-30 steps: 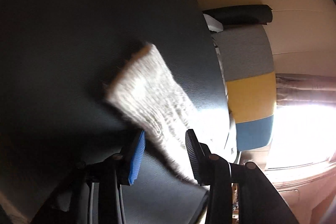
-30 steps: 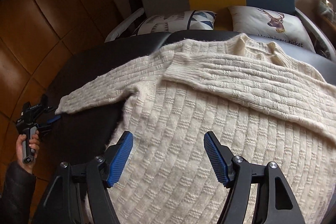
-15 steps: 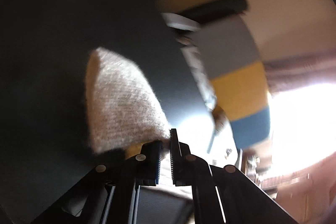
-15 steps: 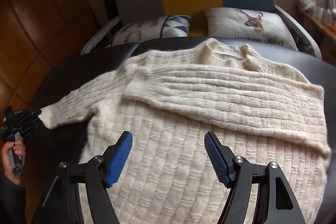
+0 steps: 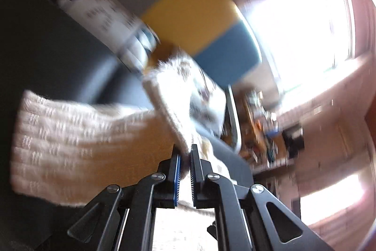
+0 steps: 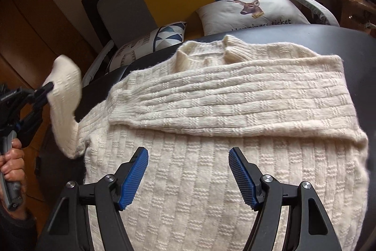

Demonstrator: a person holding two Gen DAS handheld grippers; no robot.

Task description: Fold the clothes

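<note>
1. Cream knit fills our view: the sweater (image 6: 211,133) lies spread on the dark tabletop (image 6: 340,37), body toward us, collar at the far edge near the cushions (image 6: 246,11).
2. One sleeve (image 6: 235,95) is already laid flat across the chest, so we judge the first sleeve fold done.
3. We're on the second sleeve now. Our left claw (image 5: 184,157) is clenched on the cuff end of the other sleeve (image 5: 70,147), and the knit hangs from it in the air, off the left edge of the tabletop.
4. From the right wrist view we see that same left claw (image 6: 48,87) with the raised sleeve (image 6: 64,95) draped from it, clear of the sweater body.
5. Our right claw (image 6: 188,174) is released, fingers spread wide, hovering over the lower body of the sweater and gripping nothing.
6. The left wrist view is heavily blurred, so exactly how much cloth sits between the pads we can't say.
7. Next move, as we read it: carry the held cuff across the chest and lay it over or just below the folded sleeve, keeping it flat. The right claw could pin the body so the knit doesn't drag.
8. After that, the bottom hem is still to be brought up toward the collar.
</note>
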